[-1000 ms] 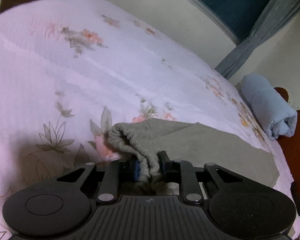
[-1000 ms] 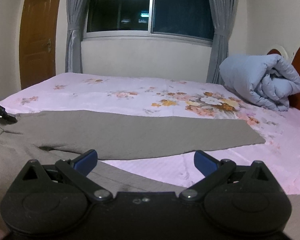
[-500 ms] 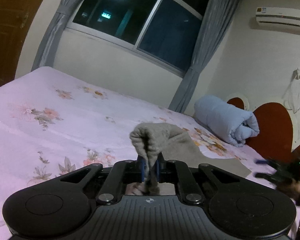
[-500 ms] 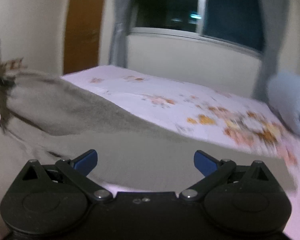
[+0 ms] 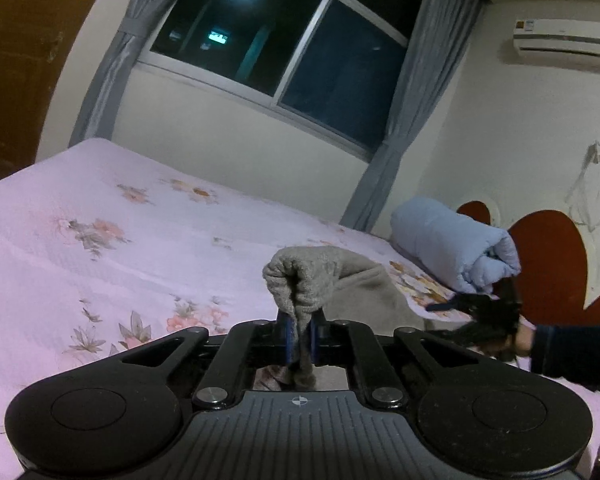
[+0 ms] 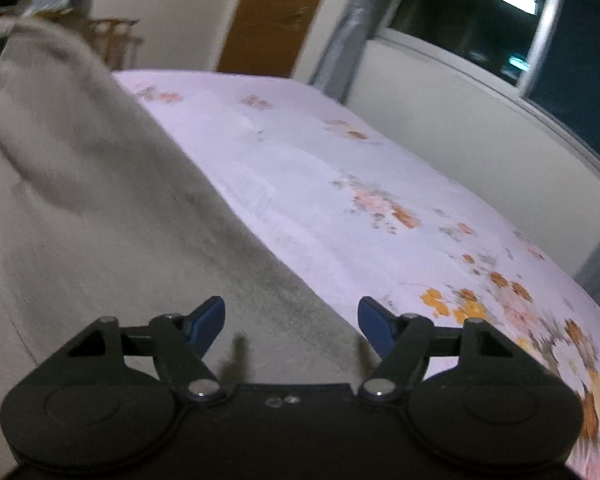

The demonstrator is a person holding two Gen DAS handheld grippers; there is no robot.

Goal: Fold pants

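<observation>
Left wrist: pants point(image 5: 306, 280) between fingers point(image 5: 286, 334)

Your left gripper point(image 5: 300, 330): jaws clamped on a bunched fold of the grey pants point(image 5: 306, 276), cloth lifted clear of the bed point(image 5: 100, 248). Pants: trail down to the right onto the floral sheet. Your right gripper point(image 5: 470, 310): far right, near the pants, held by a hand with a dark sleeve point(image 5: 576, 354). Rolled blue quilt point(image 5: 448, 244): against the red headboard point(image 5: 548, 260).
</observation>
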